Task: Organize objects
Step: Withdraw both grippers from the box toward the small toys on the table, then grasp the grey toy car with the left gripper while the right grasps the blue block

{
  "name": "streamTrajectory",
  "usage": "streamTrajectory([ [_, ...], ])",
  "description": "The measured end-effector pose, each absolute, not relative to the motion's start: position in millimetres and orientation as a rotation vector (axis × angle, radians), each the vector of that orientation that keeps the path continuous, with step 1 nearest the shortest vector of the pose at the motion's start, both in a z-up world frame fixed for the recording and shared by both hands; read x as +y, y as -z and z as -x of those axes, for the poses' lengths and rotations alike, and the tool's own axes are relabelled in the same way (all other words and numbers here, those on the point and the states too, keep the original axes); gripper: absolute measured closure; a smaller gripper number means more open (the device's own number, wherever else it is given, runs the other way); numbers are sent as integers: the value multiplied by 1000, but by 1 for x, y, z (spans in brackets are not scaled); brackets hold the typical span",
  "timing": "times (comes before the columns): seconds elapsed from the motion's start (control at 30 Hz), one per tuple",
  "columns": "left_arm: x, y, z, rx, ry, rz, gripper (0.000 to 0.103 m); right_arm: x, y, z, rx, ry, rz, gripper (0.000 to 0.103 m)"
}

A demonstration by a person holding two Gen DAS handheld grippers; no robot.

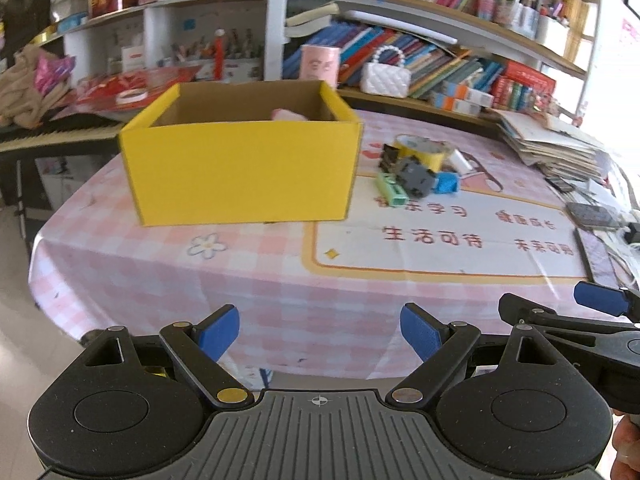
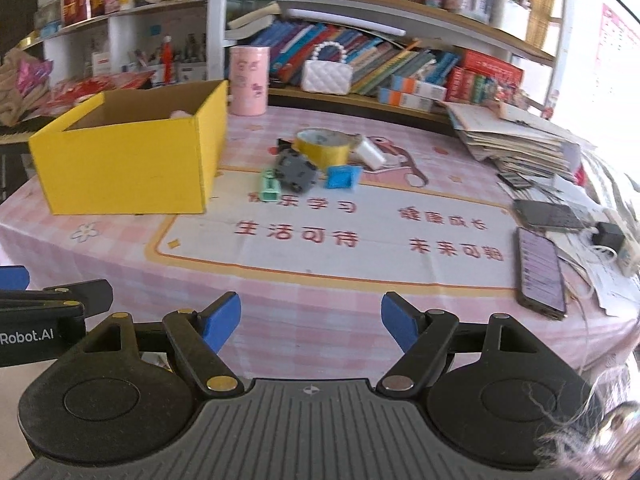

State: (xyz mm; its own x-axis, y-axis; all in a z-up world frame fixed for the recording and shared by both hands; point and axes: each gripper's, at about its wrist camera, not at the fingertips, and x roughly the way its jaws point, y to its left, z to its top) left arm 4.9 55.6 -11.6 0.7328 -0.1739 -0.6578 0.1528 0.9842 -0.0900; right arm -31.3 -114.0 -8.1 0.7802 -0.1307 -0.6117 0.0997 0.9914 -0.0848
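A yellow cardboard box (image 1: 240,168) (image 2: 128,164) stands open on the pink checked tablecloth, with a pink thing (image 1: 288,114) inside. To its right lies a small heap: a yellow tape roll (image 2: 324,146), a grey block (image 2: 297,170), a mint green piece (image 2: 270,186), a blue piece (image 2: 341,177) and a white piece (image 2: 370,152). My left gripper (image 1: 320,334) is open and empty over the table's near edge, well short of the box. My right gripper (image 2: 311,324) is also open and empty, far from the heap. Its jaws are opening.
A pink cylinder tin (image 2: 249,80) and a white quilted handbag (image 2: 326,74) stand at the back by crowded bookshelves. A paper stack (image 2: 520,140), two phones (image 2: 540,272) and a charger (image 2: 610,234) lie on the right. A keyboard (image 1: 56,132) sits left of the table.
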Motion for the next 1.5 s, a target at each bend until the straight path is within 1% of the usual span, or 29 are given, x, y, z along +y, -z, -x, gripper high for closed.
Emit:
streamTrajectory([
  [0.43,19,12,-24,721,257,-8,13,-147,12,22,683,192,16,24],
  [0.73,5,10,-50,704,227,14,13,-164,13,-12,697,162,25,24],
  [0.97,-26,4,-73,663,253,4,16,-192,14,-44,701,139,34,26],
  [1.2,-63,2,-112,642,267,2,21,-223,17,-80,704,89,37,28],
  [1.27,-73,3,-126,645,259,-3,22,-231,19,-91,706,67,40,31],
  [1.37,-85,5,-149,652,235,-17,24,-240,22,-105,711,32,37,32],
  [1.5,-100,10,-178,659,204,-62,25,-249,26,-125,717,-3,29,32],
])
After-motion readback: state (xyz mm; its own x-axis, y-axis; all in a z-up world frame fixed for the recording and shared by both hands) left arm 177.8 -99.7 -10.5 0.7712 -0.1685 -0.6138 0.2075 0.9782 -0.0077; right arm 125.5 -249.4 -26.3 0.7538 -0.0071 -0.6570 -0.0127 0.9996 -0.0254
